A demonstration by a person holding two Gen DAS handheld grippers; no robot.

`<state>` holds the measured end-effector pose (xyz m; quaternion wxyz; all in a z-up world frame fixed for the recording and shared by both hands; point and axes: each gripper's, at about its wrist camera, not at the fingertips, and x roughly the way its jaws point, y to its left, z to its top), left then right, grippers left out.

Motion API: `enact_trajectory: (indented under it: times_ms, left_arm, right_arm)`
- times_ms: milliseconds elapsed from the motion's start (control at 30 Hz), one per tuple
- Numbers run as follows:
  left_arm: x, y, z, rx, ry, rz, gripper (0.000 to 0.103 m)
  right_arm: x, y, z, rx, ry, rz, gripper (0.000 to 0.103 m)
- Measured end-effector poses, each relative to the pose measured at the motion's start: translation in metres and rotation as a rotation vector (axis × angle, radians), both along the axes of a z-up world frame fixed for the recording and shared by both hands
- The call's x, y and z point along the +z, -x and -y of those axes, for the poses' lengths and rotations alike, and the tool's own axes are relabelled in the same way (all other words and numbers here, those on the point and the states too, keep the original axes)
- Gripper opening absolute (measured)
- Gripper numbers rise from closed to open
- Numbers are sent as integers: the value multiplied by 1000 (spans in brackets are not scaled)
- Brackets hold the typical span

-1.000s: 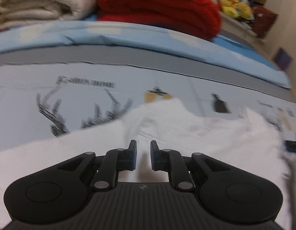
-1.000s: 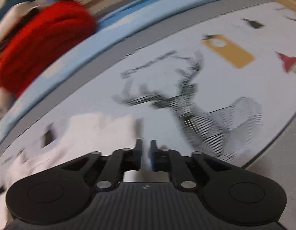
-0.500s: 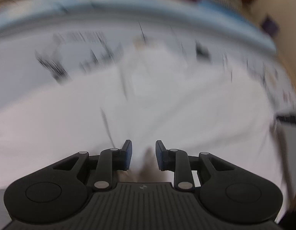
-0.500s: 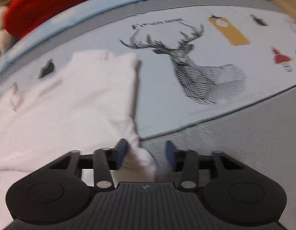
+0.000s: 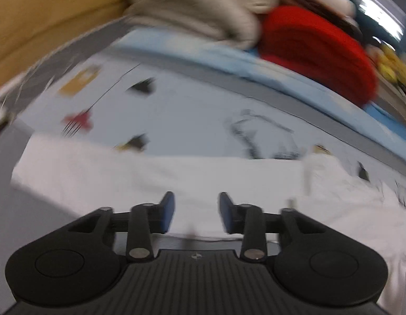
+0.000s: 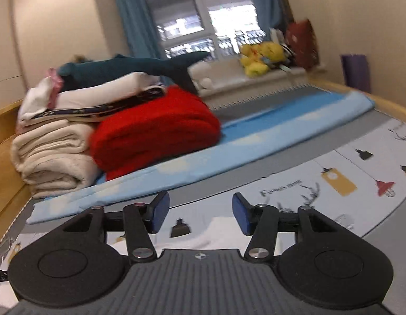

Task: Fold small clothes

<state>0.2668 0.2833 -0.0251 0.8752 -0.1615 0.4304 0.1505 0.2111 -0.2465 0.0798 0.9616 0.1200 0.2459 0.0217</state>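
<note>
A white garment (image 5: 176,178) lies spread flat on the printed pale blue sheet (image 5: 192,115) in the left wrist view. My left gripper (image 5: 197,211) is open and empty, just above the garment's near part. In the right wrist view only a small part of the white garment (image 6: 216,233) shows under the gripper. My right gripper (image 6: 200,214) is open wide and empty, raised and looking level across the bed.
A red folded blanket (image 6: 155,134) and cream folded blankets (image 6: 53,155) are stacked at the far side, on a light blue quilt (image 6: 229,152). Soft toys (image 6: 260,57) sit by the window. A wooden bed rail (image 5: 45,18) runs along the left.
Both grippers were shut on the white garment a second ago and have opened and let it go. The right gripper has lifted and tilted up. The left view has swung leftwards.
</note>
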Motion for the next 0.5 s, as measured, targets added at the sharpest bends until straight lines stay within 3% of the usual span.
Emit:
enact_trajectory:
  times_ms: [100, 167, 300, 400, 500]
  left_arm:
    - [-14, 5, -37, 80, 32, -8, 35]
    - [-26, 8, -61, 137, 17, -32, 35]
    - [-49, 18, -115, 277, 61, -56, 37]
    - [-58, 31, -151, 397, 81, -55, 46]
    - [-64, 43, -182, 510, 106, -66, 47]
  right_arm:
    - [-26, -11, -3, 30, -55, -137, 55]
    - [-24, -16, -7, 69, -30, -135, 53]
    - [-23, -18, -14, 74, 110, -149, 54]
    - [-29, -25, -11, 61, 79, -190, 54]
    - [-35, -36, -17, 66, 98, -225, 54]
